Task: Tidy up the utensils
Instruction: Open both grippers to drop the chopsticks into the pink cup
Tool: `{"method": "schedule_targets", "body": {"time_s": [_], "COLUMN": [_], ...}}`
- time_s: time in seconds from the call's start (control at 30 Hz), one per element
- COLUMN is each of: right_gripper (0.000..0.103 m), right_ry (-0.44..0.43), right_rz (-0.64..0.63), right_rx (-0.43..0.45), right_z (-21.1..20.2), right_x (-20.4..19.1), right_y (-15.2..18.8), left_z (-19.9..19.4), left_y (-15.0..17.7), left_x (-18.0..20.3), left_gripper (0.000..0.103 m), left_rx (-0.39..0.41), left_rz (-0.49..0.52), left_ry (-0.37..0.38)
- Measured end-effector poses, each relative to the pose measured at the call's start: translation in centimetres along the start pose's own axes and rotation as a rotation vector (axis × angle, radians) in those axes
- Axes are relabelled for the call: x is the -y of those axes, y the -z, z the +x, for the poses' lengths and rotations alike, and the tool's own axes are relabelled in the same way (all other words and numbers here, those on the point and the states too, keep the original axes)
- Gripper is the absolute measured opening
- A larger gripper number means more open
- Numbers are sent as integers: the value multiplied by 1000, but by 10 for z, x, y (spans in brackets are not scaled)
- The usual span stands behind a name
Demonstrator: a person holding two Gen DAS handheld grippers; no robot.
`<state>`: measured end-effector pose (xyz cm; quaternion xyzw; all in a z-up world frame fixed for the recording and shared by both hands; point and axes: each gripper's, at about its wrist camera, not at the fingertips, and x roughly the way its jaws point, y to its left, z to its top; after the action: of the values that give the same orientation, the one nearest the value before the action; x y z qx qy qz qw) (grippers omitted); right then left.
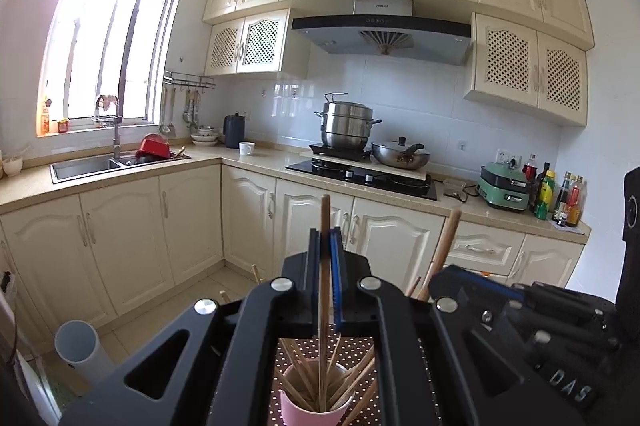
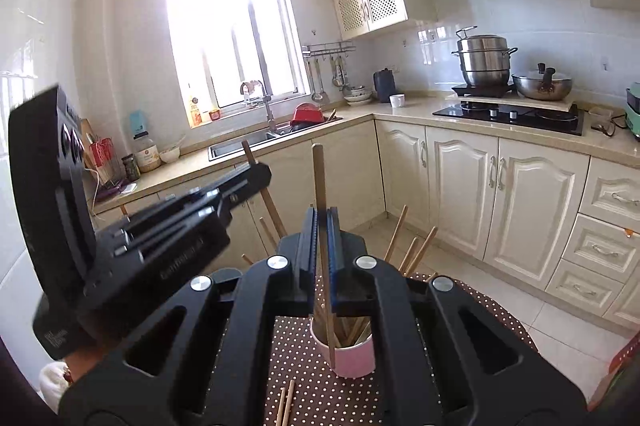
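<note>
A pink cup [image 1: 310, 412] holding several wooden chopsticks stands on a brown polka-dot tablecloth [image 2: 304, 382]. My left gripper [image 1: 325, 232] is shut on one upright chopstick [image 1: 324, 286]; its lower end reaches down into the cup. My right gripper [image 2: 321, 214] is shut on another chopstick [image 2: 320, 181], which hangs almost upright. Its lower tip shows in front of the pink cup [image 2: 356, 360]; whether it is inside I cannot tell. Each gripper appears in the other's view: the right gripper [image 1: 460, 276] beside the cup, the left gripper [image 2: 258, 173] at the left.
Two loose chopsticks [image 2: 286, 404] lie on the cloth near the front edge. A pale tube [image 1: 78, 346] stands low at the left. Cream cabinets, a sink [image 1: 86, 165] and a hob [image 1: 360, 175] with pots run along the far walls.
</note>
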<state>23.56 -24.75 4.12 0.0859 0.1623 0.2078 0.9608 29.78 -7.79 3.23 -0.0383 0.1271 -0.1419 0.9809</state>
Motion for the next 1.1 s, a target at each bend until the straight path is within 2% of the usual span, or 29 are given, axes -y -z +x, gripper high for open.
{"method": "schedule_targets", "body": {"time_s": [0.1, 0.13, 0.17, 0.23, 0.37, 0.57, 0.67, 0.83, 1.0, 1.1], "right_gripper": [5, 5, 5, 5, 5, 5, 5, 5, 5, 5], "right_ry": [8, 11, 12, 17, 18, 28, 40, 44, 49, 27], "right_rz": [7, 9, 11, 14, 24, 30, 24, 29, 29, 26], "right_rx": [11, 14, 17, 26, 38, 65, 71, 76, 52, -38], "right_z": [2, 2, 3, 4, 7, 9, 13, 21, 25, 37], "right_x": [0, 0, 1, 1, 3, 3, 3, 4, 5, 8], "right_y": [-1, -1, -2, -4, -7, -11, -13, -13, -7, 4], "left_z": [4, 4, 4, 1, -5, -14, -12, -9, -7, -5], "left_y": [5, 6, 7, 9, 11, 13, 15, 18, 20, 21], "left_x": [-5, -7, -8, -11, -16, -24, -27, -31, -35, -38], "left_gripper": [6, 10, 25, 37, 38, 48, 49, 49, 49, 49], "left_rx": [-15, -18, -18, -10, 3, 15, 3, -21, -32, -43], "left_rz": [-8, -10, -11, -14, -4, 3, 10, 10, 21, 8], "left_ry": [2, 2, 0, -10, -29, -59, -82, -74, -81, -76]}}
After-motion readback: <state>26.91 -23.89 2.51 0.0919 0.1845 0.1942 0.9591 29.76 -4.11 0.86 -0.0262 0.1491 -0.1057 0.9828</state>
